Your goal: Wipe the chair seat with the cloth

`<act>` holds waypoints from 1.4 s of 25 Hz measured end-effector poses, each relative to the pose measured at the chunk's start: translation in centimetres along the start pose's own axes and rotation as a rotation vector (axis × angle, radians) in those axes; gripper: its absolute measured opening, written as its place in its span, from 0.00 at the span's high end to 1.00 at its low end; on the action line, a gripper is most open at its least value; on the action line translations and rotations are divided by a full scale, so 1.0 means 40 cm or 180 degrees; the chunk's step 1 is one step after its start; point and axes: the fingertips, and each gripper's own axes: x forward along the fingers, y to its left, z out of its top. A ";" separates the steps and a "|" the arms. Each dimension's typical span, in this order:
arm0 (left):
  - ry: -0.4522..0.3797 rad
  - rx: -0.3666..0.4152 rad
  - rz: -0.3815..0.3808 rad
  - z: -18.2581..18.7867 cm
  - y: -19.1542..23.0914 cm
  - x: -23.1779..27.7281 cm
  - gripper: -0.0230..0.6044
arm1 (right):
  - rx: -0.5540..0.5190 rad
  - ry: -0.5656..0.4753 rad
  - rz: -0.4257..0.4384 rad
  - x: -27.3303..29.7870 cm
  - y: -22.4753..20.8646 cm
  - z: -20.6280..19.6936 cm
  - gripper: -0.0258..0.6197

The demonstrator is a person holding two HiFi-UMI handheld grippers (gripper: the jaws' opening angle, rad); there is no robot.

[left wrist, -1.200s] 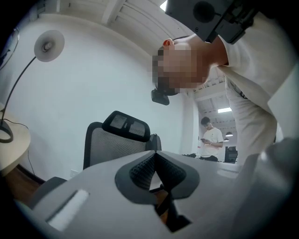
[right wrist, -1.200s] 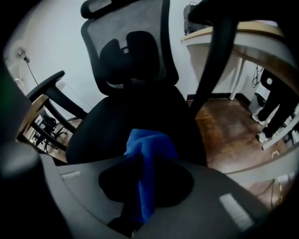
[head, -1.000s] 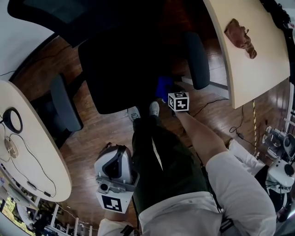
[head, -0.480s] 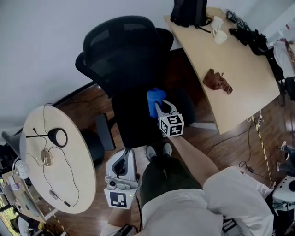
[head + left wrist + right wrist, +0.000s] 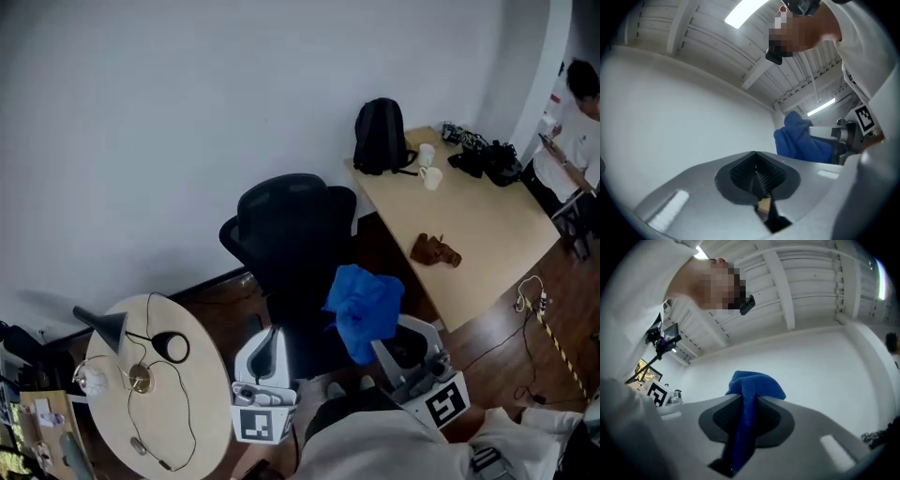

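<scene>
We hold the right gripper (image 5: 377, 345) up, its jaws pinching the blue cloth (image 5: 364, 307), which bunches above them in the air in front of the black chair (image 5: 286, 230). Our left gripper (image 5: 274, 337) sits just beside it, jaws pressed together on nothing. A backpack (image 5: 379, 137) stands at the desk's (image 5: 487, 230) far corner.

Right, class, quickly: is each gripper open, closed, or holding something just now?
Left gripper: closed, nothing between its jaws.
Right gripper: closed on the crumpled blue fabric cloth, which sticks up past the jaws.
</scene>
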 end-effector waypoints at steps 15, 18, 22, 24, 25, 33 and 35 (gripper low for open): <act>-0.0322 0.0083 0.0248 0.243 -0.379 -0.396 0.87 | 0.0585 -0.0284 0.0000 -0.455 0.246 0.204 0.85; -0.0312 0.0053 0.0222 0.305 -0.516 -0.500 0.87 | 0.0599 -0.0298 -0.0007 -0.599 0.306 0.282 0.85; -0.0240 0.0109 0.0159 0.373 -0.671 -0.653 0.87 | 0.0625 -0.0378 -0.0012 -0.768 0.406 0.375 0.85; -0.0281 0.0197 0.0152 0.417 -0.722 -0.714 0.87 | 0.0593 -0.0351 0.0033 -0.834 0.452 0.410 0.85; -0.0294 0.0217 0.0149 0.437 -0.742 -0.736 0.87 | 0.0584 -0.0247 0.0073 -0.864 0.475 0.413 0.85; -0.0455 0.0200 0.0050 0.565 -0.804 -0.831 0.87 | 0.0539 -0.0394 0.0159 -0.916 0.588 0.544 0.85; -0.0452 0.0193 0.0019 0.581 -0.783 -0.859 0.87 | 0.0578 -0.0205 0.0158 -0.906 0.631 0.521 0.85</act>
